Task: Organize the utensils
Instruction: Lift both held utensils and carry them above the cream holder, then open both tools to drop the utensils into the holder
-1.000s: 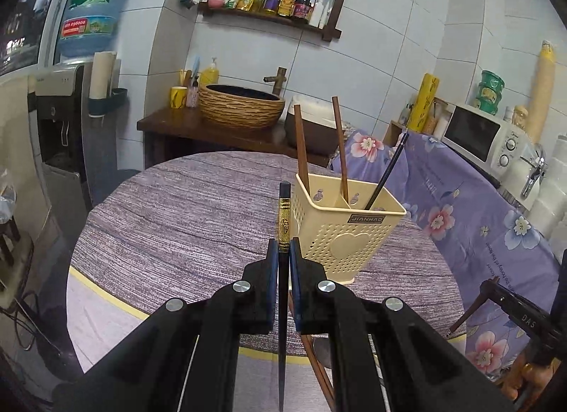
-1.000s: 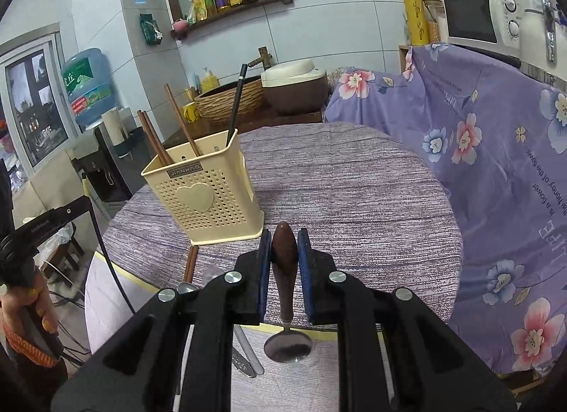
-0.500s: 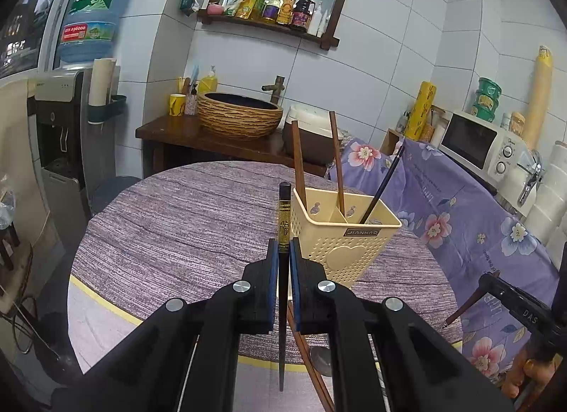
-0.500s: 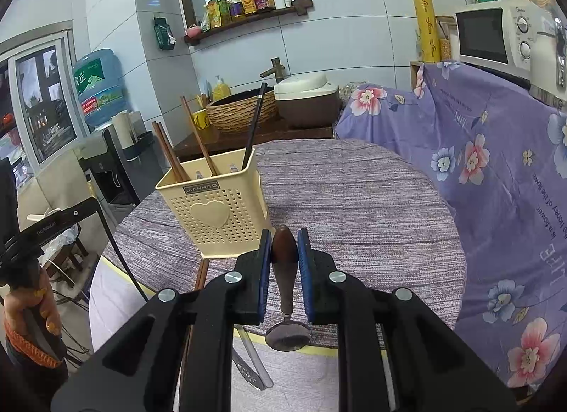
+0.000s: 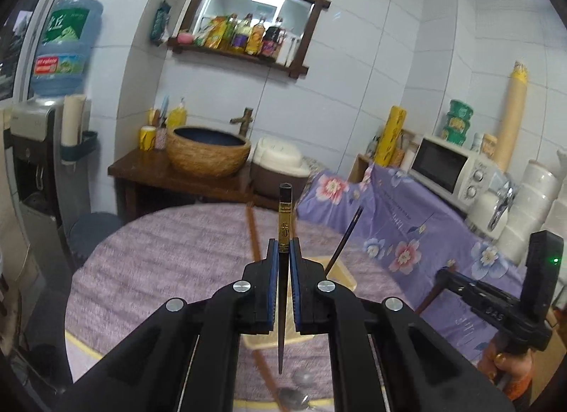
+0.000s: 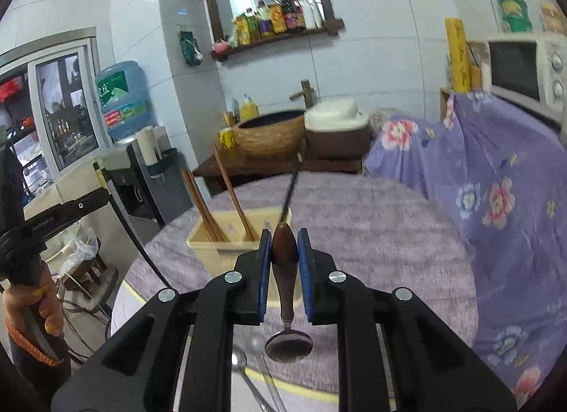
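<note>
My left gripper (image 5: 284, 248) is shut on a black chopstick (image 5: 284, 213) with a gold band, held upright above the table. Below and behind it stands the cream utensil holder (image 5: 341, 272), mostly hidden by the jaws, with a dark chopstick (image 5: 345, 240) leaning out. My right gripper (image 6: 284, 240) is shut on the brown handle of a spoon (image 6: 285, 272); its metal bowl hangs down toward me. The holder (image 6: 236, 242) sits just beyond, with brown chopsticks (image 6: 232, 195) and a black one (image 6: 290, 188) standing in it.
A round table with a purple cloth (image 6: 382, 234) carries loose spoons (image 6: 253, 348) and a brown chopstick (image 5: 264, 366) near its front edge. A flowered purple cover (image 6: 496, 181) drapes furniture on the right, with a microwave (image 5: 450, 167). A water dispenser (image 5: 39, 149) stands left; a person's hand (image 6: 33, 309) holds the other gripper.
Both grippers have risen with their utensils still held. The holder now sits lower in both views and is partly hidden behind the jaws. The spoon and chopstick hang clear of the table.
</note>
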`<state>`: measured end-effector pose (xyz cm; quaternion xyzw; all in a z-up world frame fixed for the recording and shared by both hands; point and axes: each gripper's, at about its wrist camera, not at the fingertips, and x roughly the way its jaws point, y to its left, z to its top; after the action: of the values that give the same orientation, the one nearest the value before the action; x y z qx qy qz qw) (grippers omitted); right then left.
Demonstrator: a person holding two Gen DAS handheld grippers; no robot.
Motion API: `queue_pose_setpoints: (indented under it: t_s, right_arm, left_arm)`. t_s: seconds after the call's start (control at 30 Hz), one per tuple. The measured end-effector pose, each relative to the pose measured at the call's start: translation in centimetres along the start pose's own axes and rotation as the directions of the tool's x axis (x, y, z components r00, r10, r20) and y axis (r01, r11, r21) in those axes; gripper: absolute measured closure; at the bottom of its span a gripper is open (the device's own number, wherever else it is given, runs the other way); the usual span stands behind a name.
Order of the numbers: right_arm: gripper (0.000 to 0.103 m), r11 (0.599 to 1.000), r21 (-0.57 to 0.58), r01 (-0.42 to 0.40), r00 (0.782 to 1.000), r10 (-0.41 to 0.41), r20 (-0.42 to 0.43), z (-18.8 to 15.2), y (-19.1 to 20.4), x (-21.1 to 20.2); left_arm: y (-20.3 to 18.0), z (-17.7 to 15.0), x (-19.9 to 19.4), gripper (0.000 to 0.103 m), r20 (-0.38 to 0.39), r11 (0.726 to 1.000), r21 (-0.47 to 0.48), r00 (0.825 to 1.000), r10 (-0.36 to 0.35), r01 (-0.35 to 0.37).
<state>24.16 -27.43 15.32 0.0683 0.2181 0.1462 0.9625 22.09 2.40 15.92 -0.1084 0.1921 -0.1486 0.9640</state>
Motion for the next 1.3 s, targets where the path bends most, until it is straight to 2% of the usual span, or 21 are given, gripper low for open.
queue_pose_setpoints:
  t_s: [0.2,0.33,0.43,0.6,0.8,1.0,1.13,1.2,1.23,1.27,1.3]
  right_arm:
    - [0.087,0.999,-0.038,-0.009,0.996,0.012,0.090,6.7,3.0,2.4]
    - [0.087,0.997,-0.069,0.023,0.993,-0.015,0.113,7.8,4.5,5.0]
    - [0.087,0.998,-0.062,0.027,0.996,-0.022,0.084,6.8,4.6,7.4]
    - [0.087,0.998,-0.042,0.037,0.999,-0.037,-0.008,3.6,3.8,10.8]
    - [0.087,0.998,-0.031,0.048,0.996,-0.050,-0.073,0.5,3.0,12.7]
    - [0.087,0.998,-0.015,0.065,0.995,-0.066,-0.071,-0.7,2.2,13.0]
    - [0.086,0.998,-0.008,0.057,0.996,-0.058,-0.067,-1.1,1.7,13.0]
    - [0.083,0.999,-0.010,0.045,0.997,-0.045,-0.058,-1.1,1.8,12.9]
    - [0.072,0.999,-0.011,0.046,0.998,-0.046,-0.050,-1.2,1.8,12.6]
    - [0.055,0.999,-0.012,0.052,0.998,-0.052,-0.036,-1.3,1.8,12.2]
    - [0.047,0.998,-0.016,0.060,0.998,-0.060,-0.018,-1.5,1.9,11.6]
  left_arm:
    - [-2.0,5.9,1.4,0.095,0.088,1.000,0.020,0.996,0.009,-0.010]
    - [-2.3,6.8,4.0,0.095,0.100,0.999,0.012,0.994,0.032,-0.033]
    - [-2.1,5.7,6.2,0.095,0.081,0.999,0.013,0.996,0.049,-0.050]
    - [-0.9,2.0,8.8,0.095,0.017,0.998,0.002,0.998,0.064,-0.064]
    - [0.4,-1.6,10.7,0.095,-0.069,0.997,-0.021,0.995,0.067,-0.068]
    - [1.2,-3.6,11.9,0.095,-0.130,0.997,-0.042,0.989,0.064,-0.070]
    - [1.3,-4.2,12.2,0.096,-0.140,0.996,-0.056,0.989,0.055,-0.063]
    - [1.2,-4.1,11.9,0.095,-0.140,0.997,-0.057,0.989,0.052,-0.060]
    - [1.1,-4.1,11.7,0.095,-0.139,0.997,-0.053,0.989,0.051,-0.059]
    - [1.0,-4.0,11.3,0.091,-0.133,0.997,-0.047,0.990,0.052,-0.058]
    - [0.9,-4.0,10.8,0.086,-0.125,0.997,-0.040,0.991,0.055,-0.061]
